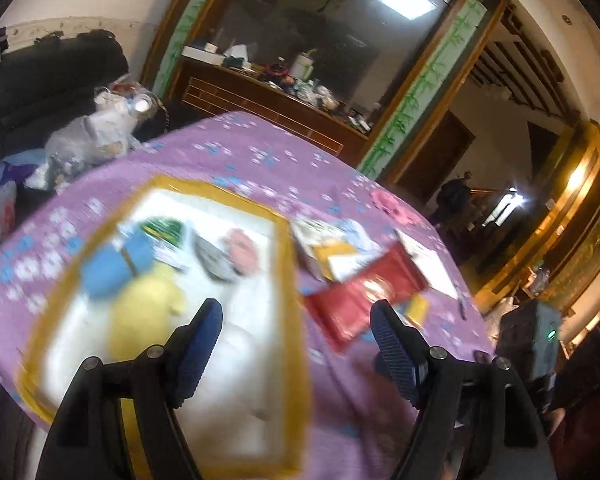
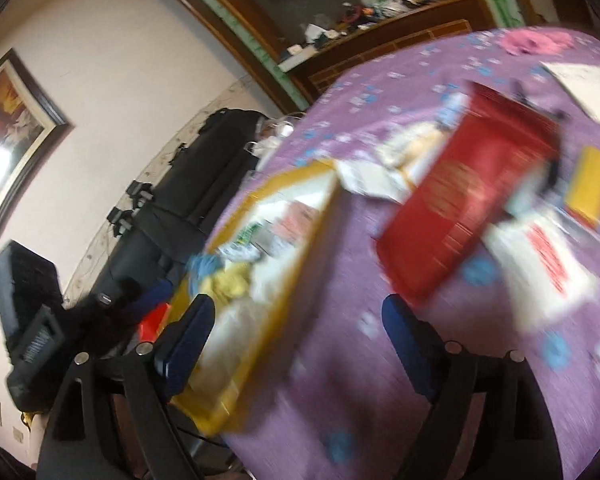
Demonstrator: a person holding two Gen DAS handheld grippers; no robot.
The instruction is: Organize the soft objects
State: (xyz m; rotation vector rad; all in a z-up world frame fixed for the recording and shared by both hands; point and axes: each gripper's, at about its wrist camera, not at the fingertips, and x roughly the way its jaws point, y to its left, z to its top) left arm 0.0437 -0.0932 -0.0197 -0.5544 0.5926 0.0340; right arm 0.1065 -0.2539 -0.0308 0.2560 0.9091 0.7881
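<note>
Spreading under everything: the table (image 1: 260,160), draped in a purple flowered cloth, carries the tray, a red packet and loose papers.
Tray: a yellow-rimmed tray (image 1: 288,264) with a white floor sits on the left part of the table; it already holds several soft things. Its rim looks stiff, so it should stay put when something is dropped in.
Red packet: a flat red packet (image 1: 360,300) lies on the cloth just right of the tray, overlapping a heap of papers and cloths; likely light and slick, so probably not one of the soft things.
Yellow soft item: a yellow plush lump (image 1: 144,312) lies in the tray's near-left part, touching the blue one; it looks light and squashy, best pinched across its bulk, not at an edge.
Blue soft item: a blue cloth bundle (image 1: 112,268) sits just beyond the yellow one, limp and light by the look of it; motion blur hides its folds.
Pink cloth: a pink piece (image 1: 392,204) lies at the far edge of the table, well apart from the tray; probably floppy, so grab a bunched fold.
Left gripper: the left gripper (image 1: 296,320) hovers above the tray's right rim, fingers apart, holding nothing; the yellow item is near its left finger.
Right gripper: the right gripper (image 2: 300,316) hangs over bare cloth between tray and red packet, fingers apart and empty.
</note>
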